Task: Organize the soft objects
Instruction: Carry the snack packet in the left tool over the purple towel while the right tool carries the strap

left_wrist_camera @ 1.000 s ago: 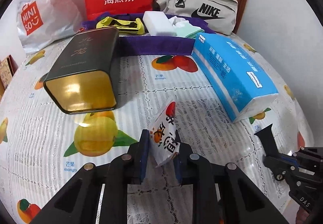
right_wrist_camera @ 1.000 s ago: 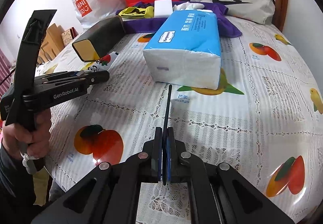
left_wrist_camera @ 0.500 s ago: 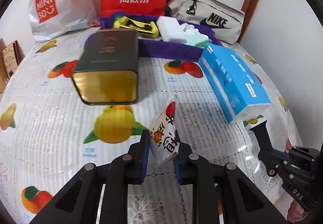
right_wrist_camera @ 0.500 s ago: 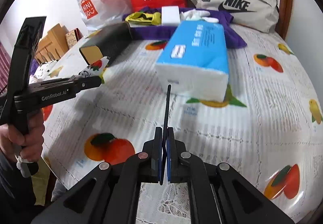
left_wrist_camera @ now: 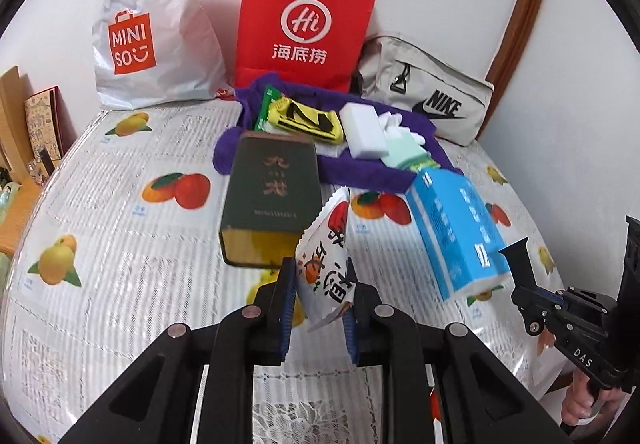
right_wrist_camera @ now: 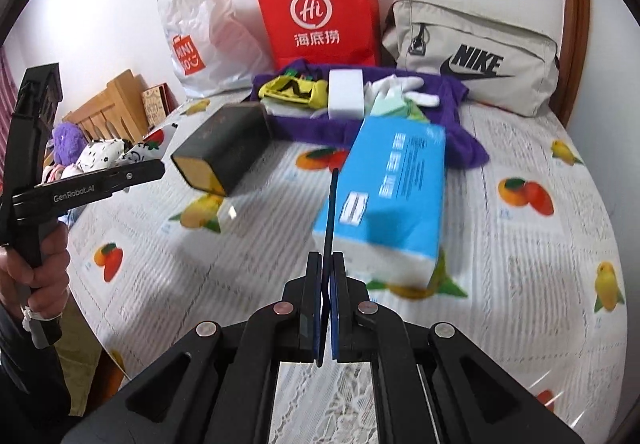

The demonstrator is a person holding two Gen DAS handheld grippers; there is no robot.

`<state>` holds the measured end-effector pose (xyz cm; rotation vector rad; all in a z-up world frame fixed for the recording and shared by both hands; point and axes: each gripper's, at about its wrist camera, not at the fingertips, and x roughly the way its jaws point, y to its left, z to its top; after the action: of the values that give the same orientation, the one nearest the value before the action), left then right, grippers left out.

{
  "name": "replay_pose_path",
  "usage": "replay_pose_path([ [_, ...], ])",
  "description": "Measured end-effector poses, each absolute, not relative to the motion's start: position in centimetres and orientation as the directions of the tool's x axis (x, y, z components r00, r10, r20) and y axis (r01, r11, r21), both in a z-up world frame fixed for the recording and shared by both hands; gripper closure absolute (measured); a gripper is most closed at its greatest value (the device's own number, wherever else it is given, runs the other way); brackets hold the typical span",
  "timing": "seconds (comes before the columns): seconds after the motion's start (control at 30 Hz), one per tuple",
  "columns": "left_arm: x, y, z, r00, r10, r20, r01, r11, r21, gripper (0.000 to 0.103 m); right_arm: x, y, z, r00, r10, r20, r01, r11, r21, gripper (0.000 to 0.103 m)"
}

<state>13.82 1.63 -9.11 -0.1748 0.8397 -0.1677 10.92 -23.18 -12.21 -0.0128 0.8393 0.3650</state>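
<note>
— Along the far wall, going left to right, what is standing there?

— A white Miniso bag (left_wrist_camera: 154,32) is leaning at the far left, a red paper bag (left_wrist_camera: 306,24) is standing beside it, and a grey Nike pouch (left_wrist_camera: 424,98) is lying at the far right. Just in front of them a purple cloth (left_wrist_camera: 360,172) is carrying a yellow item (left_wrist_camera: 308,120) and a white block (left_wrist_camera: 362,128).

— And nearer, on the fruit-print tablecloth (left_wrist_camera: 120,264)?

— A dark green tin (left_wrist_camera: 272,200) is lying left of centre, and a blue tissue pack (left_wrist_camera: 456,232) is lying to its right.

— What are the grippers doing?

— The left gripper (left_wrist_camera: 320,288) is pinching a white snack packet (left_wrist_camera: 326,256) between narrow jaws, clear of the table, near the tin. The right gripper (right_wrist_camera: 328,308) is clamping a thin dark flat piece (right_wrist_camera: 331,212), jaws almost together, near the tissue pack.
</note>
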Motion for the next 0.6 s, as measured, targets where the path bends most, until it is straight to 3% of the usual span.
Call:
replay_pose_path([
  [0.6, 19.1, 1.6, -6.1, 0.661, -0.214, -0.719, 0.086, 0.974, -0.211, 0.083, 17.9, -23.6, -7.9, 0.654, 0.293, -0.698, -0.293, 0.948, 0.123, 0.099],
])
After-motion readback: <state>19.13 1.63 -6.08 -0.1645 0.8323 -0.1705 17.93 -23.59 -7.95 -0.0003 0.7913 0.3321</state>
